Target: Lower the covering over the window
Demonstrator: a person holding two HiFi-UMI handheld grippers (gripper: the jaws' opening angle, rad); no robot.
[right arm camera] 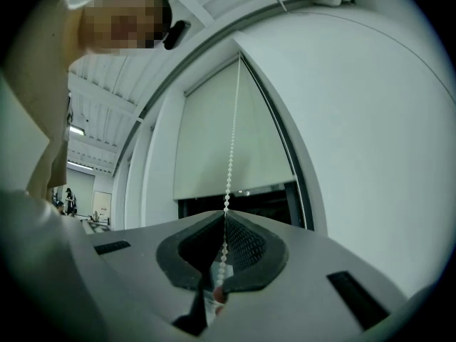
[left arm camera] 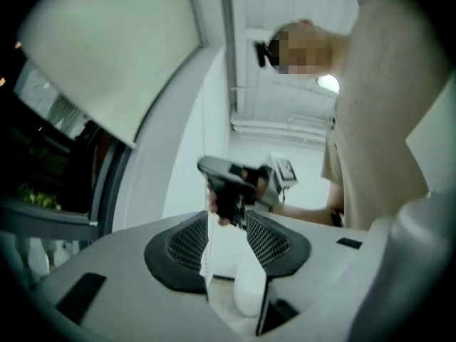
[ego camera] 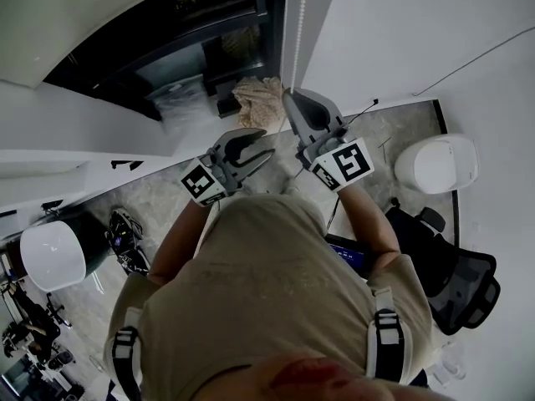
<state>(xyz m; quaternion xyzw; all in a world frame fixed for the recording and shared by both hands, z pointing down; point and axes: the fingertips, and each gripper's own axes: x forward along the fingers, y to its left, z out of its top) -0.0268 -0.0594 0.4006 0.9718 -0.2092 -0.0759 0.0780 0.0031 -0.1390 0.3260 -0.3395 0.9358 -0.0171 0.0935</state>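
Observation:
A pale roller blind [right arm camera: 214, 141] covers the upper part of the window, and a dark strip of glass [right arm camera: 242, 204] shows under its bottom edge. A white bead chain [right arm camera: 231, 141] hangs down in front of it. My right gripper [right arm camera: 225, 216] is shut on this chain, which runs straight up from its tips. In the head view the right gripper [ego camera: 288, 97] is raised by the chain [ego camera: 298, 23] at the window frame. My left gripper [ego camera: 266, 143] is lower and to the left, with its jaws apart. In the left gripper view the chain [left arm camera: 209, 237] hangs loosely between the open left gripper [left arm camera: 226, 218] pads, below the right gripper [left arm camera: 235, 184].
A beige cloth [ego camera: 257, 98] lies on the window ledge just beyond the grippers. A white round stool [ego camera: 436, 164] and a black office chair [ego camera: 456, 278] stand on the right. Another white round seat [ego camera: 52, 253] is at the left. The white wall [ego camera: 401, 32] adjoins the window.

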